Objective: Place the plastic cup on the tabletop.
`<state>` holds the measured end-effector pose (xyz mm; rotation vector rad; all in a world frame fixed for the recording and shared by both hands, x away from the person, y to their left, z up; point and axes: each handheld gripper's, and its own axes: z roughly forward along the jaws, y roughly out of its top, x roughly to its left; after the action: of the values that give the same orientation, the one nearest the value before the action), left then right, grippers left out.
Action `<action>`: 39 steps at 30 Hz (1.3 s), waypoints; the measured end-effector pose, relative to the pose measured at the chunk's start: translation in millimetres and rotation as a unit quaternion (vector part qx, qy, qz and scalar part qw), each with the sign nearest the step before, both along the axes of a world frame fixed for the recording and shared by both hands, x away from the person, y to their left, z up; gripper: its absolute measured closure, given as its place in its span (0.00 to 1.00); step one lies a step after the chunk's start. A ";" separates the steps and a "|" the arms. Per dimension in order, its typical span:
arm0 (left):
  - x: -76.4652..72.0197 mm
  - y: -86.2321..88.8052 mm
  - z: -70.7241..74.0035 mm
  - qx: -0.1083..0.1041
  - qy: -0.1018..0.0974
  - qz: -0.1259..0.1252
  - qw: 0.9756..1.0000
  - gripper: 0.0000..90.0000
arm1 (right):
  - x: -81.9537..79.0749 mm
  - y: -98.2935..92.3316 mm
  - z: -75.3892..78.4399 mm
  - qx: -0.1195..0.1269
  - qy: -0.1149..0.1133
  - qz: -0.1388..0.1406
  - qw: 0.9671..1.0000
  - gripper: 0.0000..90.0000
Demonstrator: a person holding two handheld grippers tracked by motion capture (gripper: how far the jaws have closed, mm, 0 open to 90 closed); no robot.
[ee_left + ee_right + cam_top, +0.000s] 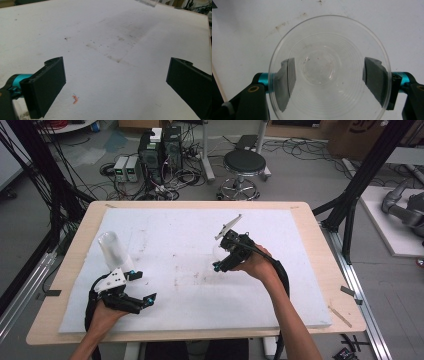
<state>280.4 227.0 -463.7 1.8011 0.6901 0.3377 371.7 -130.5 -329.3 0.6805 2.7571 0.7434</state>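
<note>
Black jaws of the right gripper (329,80) are clamped on a clear plastic cup (329,70), one jaw on each side of its wall; the right gripper view looks straight into the cup's open mouth, the ribbed wall and round base plain to see, with the white board behind it. In the high view the right gripper (220,265) is held above the middle of the board (200,235) by the right hand (257,265), tilted, its grey plate uppermost; the cup (218,251) shows there as a faint clear shape at the jaw end, and whether it touches the board cannot be told. The left gripper (142,287) rests low at the board's near left, held by the left hand (102,315), jaws spread wide and released. The left gripper view confirms this: both jaws stand well apart over bare, scuffed board with a small orange scrap (75,99) between them on the surface. A second clear cup (114,251) stands mouth-down just behind the left gripper, near it; contact cannot be told. The board lies on a wooden table (320,270). Beyond the table, on the floor, stand a stool (244,165) and computer cases (160,152) amid cables.
</note>
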 end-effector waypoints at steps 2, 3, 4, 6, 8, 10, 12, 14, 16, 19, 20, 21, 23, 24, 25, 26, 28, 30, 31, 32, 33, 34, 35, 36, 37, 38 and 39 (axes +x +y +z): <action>-0.1 0.0 0.0 -0.001 0.000 0.001 1.000 0.03 | 0.3 -0.7 0.5 0.003 0.000 -0.002 1.000 0.30; 0.0 0.3 0.1 -0.001 -0.001 0.001 1.000 0.03 | 0.6 -1.2 0.7 0.003 -0.001 -0.001 1.000 0.30; -0.1 0.8 0.2 -0.002 0.000 0.001 1.000 0.03 | 0.7 -1.3 0.7 0.003 -0.001 -0.001 1.000 0.30; 0.1 1.3 -0.3 -0.003 0.000 0.003 1.000 0.03 | 0.7 -1.3 0.6 0.003 -0.001 -0.002 1.000 0.30; 0.4 1.8 -0.9 -0.004 0.000 0.002 1.000 0.03 | 0.9 -0.9 0.2 0.002 0.001 -0.002 1.000 0.30; 0.1 2.1 -2.0 -0.003 0.000 0.002 1.000 0.03 | 1.4 -0.4 -0.4 0.001 0.002 -0.004 1.000 0.30; -0.1 2.1 -2.0 -0.006 -0.002 0.002 1.000 0.03 | 2.5 0.2 -2.3 0.000 0.003 -0.005 1.000 0.30; 0.2 2.9 -2.2 -0.007 -0.005 0.003 1.000 0.03 | 4.2 0.9 -5.4 -0.002 0.003 -0.005 1.000 0.30; 0.2 3.3 -2.3 -0.010 -0.003 0.003 1.000 0.03 | 5.9 2.1 -9.0 -0.003 0.006 -0.007 1.000 0.30; 0.1 3.1 -2.3 -0.008 -0.004 0.002 1.000 0.03 | 8.1 5.3 -14.4 -0.009 0.011 -0.009 1.000 0.30; 0.0 3.0 -2.3 -0.007 -0.004 0.003 1.000 0.03 | 9.1 6.1 -16.2 -0.009 0.012 -0.009 1.000 0.30; 0.1 3.1 -2.3 -0.007 -0.004 0.002 1.000 0.03 | 9.8 7.3 -17.7 -0.009 0.015 -0.011 1.000 0.30; 0.3 3.4 -2.5 -0.008 -0.003 0.002 1.000 0.03 | 11.7 9.7 -21.1 -0.014 0.017 -0.010 1.000 0.30; 0.3 3.4 -2.5 -0.008 -0.002 0.002 1.000 0.03 | 12.3 11.0 -22.6 -0.018 0.016 -0.012 1.000 0.30; 0.3 3.1 -2.6 -0.009 -0.003 0.002 1.000 0.03 | 13.0 12.4 -24.1 -0.022 0.017 -0.012 1.000 0.30; 0.2 2.9 -2.5 -0.007 -0.003 0.002 1.000 0.03 | 13.9 13.7 -25.5 -0.027 0.016 -0.011 0.999 0.30; 0.0 2.6 -2.6 -0.007 -0.004 0.000 1.000 0.03 | 15.2 16.8 -28.3 -0.034 0.016 -0.012 0.999 0.30; 0.0 2.9 -2.6 -0.007 -0.004 0.001 1.000 0.03 | 17.0 20.0 -31.0 -0.041 0.015 -0.013 0.999 0.30; -0.1 3.0 -2.6 -0.008 -0.003 0.002 1.000 0.03 | 17.9 21.7 -32.5 -0.045 0.013 -0.012 0.999 0.30; -0.1 3.1 -2.7 -0.009 -0.004 0.002 1.000 0.03 | 18.8 23.4 -34.0 -0.049 0.013 -0.012 0.999 0.30; -0.1 3.5 -2.6 -0.009 -0.004 0.002 1.000 0.03 | 19.5 25.1 -35.4 -0.053 0.012 -0.013 0.998 0.30; -0.1 3.8 -2.7 -0.009 -0.004 0.001 1.000 0.03 | 20.1 26.6 -36.5 -0.057 0.012 -0.013 0.998 0.30; -0.4 3.8 -2.7 -0.011 -0.003 0.003 1.000 0.03 | 20.8 28.2 -37.7 -0.059 0.008 -0.013 0.998 0.30; -0.3 4.0 -2.8 -0.012 -0.004 0.002 1.000 0.03 | 21.0 29.7 -38.8 -0.061 0.009 -0.012 0.998 0.30; -0.3 4.1 -2.8 -0.013 -0.004 0.003 1.000 0.03 | 21.2 31.1 -39.8 -0.064 0.007 -0.011 0.998 0.30; -0.3 4.2 -2.8 -0.013 -0.004 0.002 1.000 0.03 | 21.5 32.3 -41.0 -0.065 0.007 -0.008 0.998 0.29; -0.2 4.2 -2.8 -0.013 -0.003 0.002 1.000 0.03 | 21.2 33.8 -41.9 -0.068 0.008 -0.011 0.998 0.29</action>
<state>280.3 231.2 -466.5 1.7744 0.6901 0.3363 392.8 -96.7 -371.2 0.6912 2.7789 0.5405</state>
